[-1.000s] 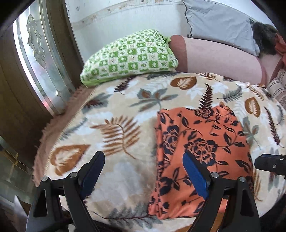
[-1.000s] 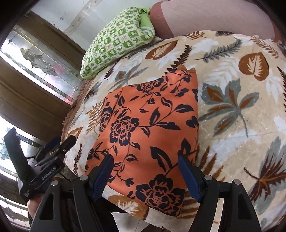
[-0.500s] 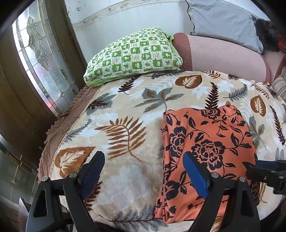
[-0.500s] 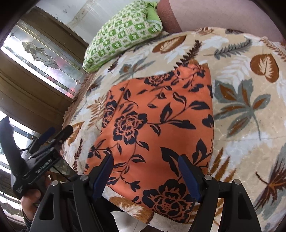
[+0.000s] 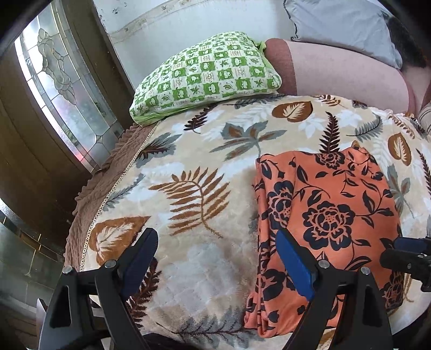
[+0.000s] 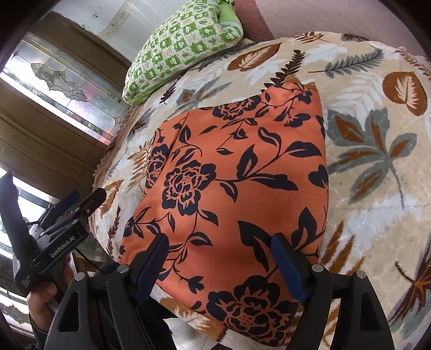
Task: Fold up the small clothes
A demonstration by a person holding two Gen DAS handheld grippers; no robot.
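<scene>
An orange garment (image 5: 328,210) with dark blue flowers lies folded flat on the leaf-patterned blanket (image 5: 188,175), near the bed's front edge. My left gripper (image 5: 214,237) is open and hovers over the garment's left edge: one finger is above bare blanket, the other above the cloth. My right gripper (image 6: 219,241) hangs over the near end of the garment (image 6: 237,172). Its jaws are opening, and nothing is pinched between the pads. Each gripper shows in the other's view: the right gripper (image 5: 404,253) at the right edge, the left gripper (image 6: 78,202) at the left, held by a hand (image 6: 45,293).
A green checked pillow (image 5: 204,78) and a pink bolster (image 5: 344,75) lie at the bed's far end, under a grey pillow (image 5: 336,24). A wooden door with patterned glass (image 5: 62,88) stands to the left. The bed's front edge drops off just under both grippers.
My right gripper has sunk a little toward the garment's near end and its jaws stand slightly wider. The left gripper has tilted slightly and otherwise kept its place. The garment has not moved.
</scene>
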